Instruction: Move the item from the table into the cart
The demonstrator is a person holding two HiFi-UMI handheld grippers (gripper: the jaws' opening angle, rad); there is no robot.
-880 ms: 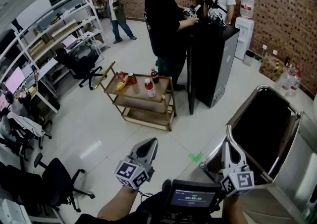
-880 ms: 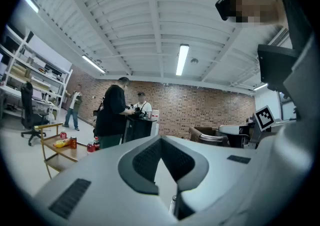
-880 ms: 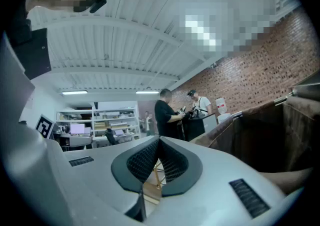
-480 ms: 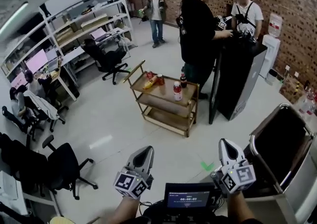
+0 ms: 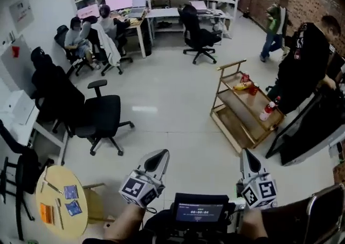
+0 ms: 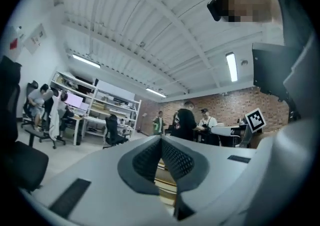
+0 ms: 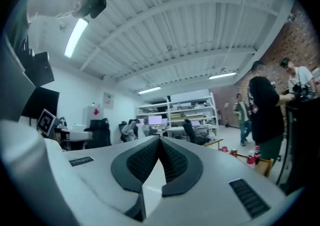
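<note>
My left gripper point(image 5: 160, 154) and right gripper point(image 5: 248, 156) are held level at the bottom of the head view, both shut with nothing between the jaws. The left gripper point(image 6: 161, 142) and the right gripper point(image 7: 159, 142) show their ribbed pads pressed together. A small round yellow table point(image 5: 59, 225) stands at lower left, bearing blue cards point(image 5: 70, 191) and an orange item point(image 5: 46, 213). At right a wooden cart point(image 5: 230, 66) carries a red-capped bottle point(image 5: 265, 111), red cans point(image 5: 246, 78) and a yellow item point(image 5: 241, 87). A metal cart's rim point(image 5: 325, 194) shows at bottom right.
A black office chair point(image 5: 102, 119) stands between the round table and the wooden cart. A person in black point(image 5: 304, 65) stands by a dark cabinet point(image 5: 318, 129) at right. Desks, shelves and seated people line the back wall. Open floor lies in the middle.
The head view has swung left, away from the brick wall and the metal cart, toward the desks. The round yellow table has come into sight. Both grippers stay shut.
</note>
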